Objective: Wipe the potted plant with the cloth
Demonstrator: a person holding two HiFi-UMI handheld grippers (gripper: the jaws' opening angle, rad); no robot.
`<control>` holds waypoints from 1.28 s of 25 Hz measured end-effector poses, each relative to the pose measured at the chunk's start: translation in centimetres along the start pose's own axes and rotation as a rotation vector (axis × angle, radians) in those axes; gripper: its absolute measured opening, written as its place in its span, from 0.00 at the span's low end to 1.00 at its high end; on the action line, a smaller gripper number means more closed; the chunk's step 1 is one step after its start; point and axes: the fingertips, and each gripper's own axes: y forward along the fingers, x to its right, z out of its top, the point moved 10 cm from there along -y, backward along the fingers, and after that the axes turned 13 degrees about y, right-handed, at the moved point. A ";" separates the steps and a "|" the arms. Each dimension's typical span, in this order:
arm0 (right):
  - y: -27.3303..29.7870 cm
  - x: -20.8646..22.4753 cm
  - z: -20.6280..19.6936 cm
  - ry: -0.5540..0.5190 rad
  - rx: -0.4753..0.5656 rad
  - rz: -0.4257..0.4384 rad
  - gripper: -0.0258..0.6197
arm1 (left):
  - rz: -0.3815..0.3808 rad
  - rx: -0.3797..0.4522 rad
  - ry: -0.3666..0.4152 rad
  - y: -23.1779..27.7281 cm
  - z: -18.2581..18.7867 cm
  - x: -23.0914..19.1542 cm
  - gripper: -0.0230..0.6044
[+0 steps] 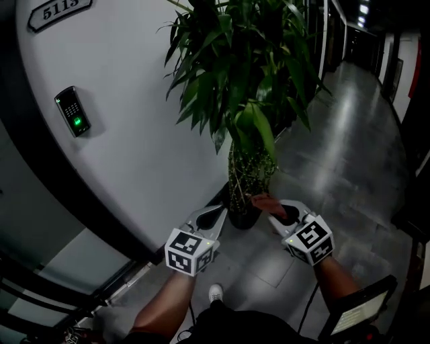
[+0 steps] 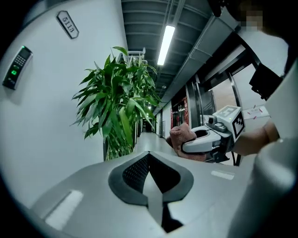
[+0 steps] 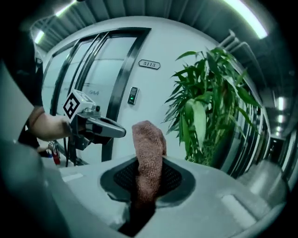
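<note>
A tall potted plant with long green leaves stands in a dark pot by a curved white wall. My right gripper is shut on a reddish-brown cloth, held just right of the pot; in the right gripper view the cloth sticks up from the closed jaws, with the plant to its right. My left gripper sits just left of the pot, jaws shut and holding nothing. The left gripper view shows the plant ahead and the right gripper with the cloth.
A keypad reader and a door number plate hang on the curved wall. A glossy grey corridor floor runs off to the right. A dark stand is at the lower right, near my shoe.
</note>
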 end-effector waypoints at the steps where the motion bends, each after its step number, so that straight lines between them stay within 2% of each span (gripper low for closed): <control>1: -1.0 -0.3 -1.3 0.044 0.012 0.007 0.13 | 0.005 -0.006 -0.010 -0.8 -0.5 1.3 0.06; 5: -4.9 -1.4 -5.6 0.203 0.057 0.016 0.13 | 0.008 -0.060 -0.054 -3.2 -3.1 5.2 0.06; 12: -9.3 -4.7 -11.2 0.447 0.089 -0.009 0.14 | 0.002 -0.115 -0.128 -6.4 -6.2 8.8 0.06; 16: -9.8 -7.0 -12.8 0.458 0.091 -0.031 0.13 | -0.008 -0.126 -0.147 -7.6 -7.0 8.9 0.07; 20: -9.6 -9.2 -12.2 0.468 0.115 -0.073 0.13 | -0.018 -0.114 -0.130 -9.5 -6.5 7.4 0.06; 26: -9.3 -14.2 -11.5 0.467 0.127 -0.137 0.13 | -0.076 -0.047 -0.071 -12.4 -4.7 5.7 0.06; 32: -9.5 -18.7 -12.6 0.514 0.139 -0.208 0.13 | -0.125 -0.014 -0.065 -14.1 -5.2 4.7 0.07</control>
